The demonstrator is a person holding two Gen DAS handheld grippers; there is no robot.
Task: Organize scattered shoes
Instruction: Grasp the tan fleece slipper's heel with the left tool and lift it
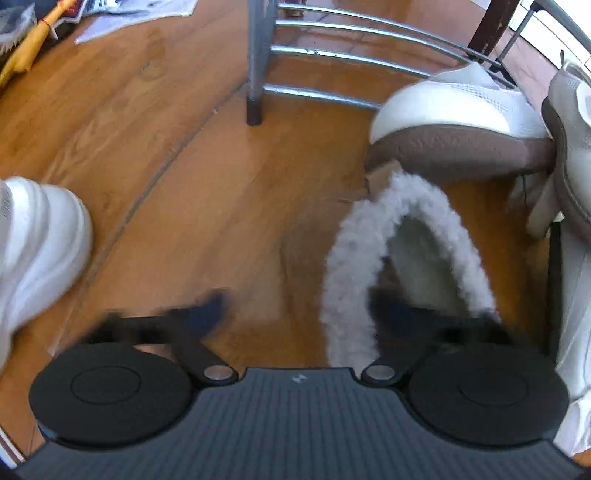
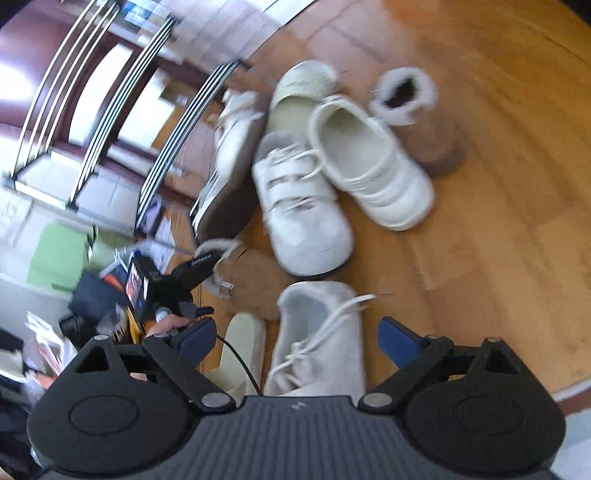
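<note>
My left gripper [image 1: 299, 312] points down at a tan boot with a grey fleece rim [image 1: 406, 240] lying on the wooden floor. Its jaws stand wide: the right finger is inside the boot's mouth and the left finger is outside over bare floor, so the fleece rim lies between them ungripped. My right gripper [image 2: 295, 339] is open and empty above a white lace-up shoe [image 2: 321, 339]. The right wrist view also holds the left gripper [image 2: 192, 273] by that boot's rim, too blurred to read. Beyond lie two white sneakers [image 2: 303, 206] [image 2: 373, 162] and a second fleece boot [image 2: 421, 122].
A chrome shoe rack [image 1: 332, 55] stands just behind the boot. A white sneaker with a brown sole [image 1: 450, 107] lies on its side against the rack. Another white sneaker [image 1: 40, 240] sits at the left. A cream slipper [image 2: 243, 347] lies beside the lace-up shoe. Papers [image 1: 129, 14] litter the far floor.
</note>
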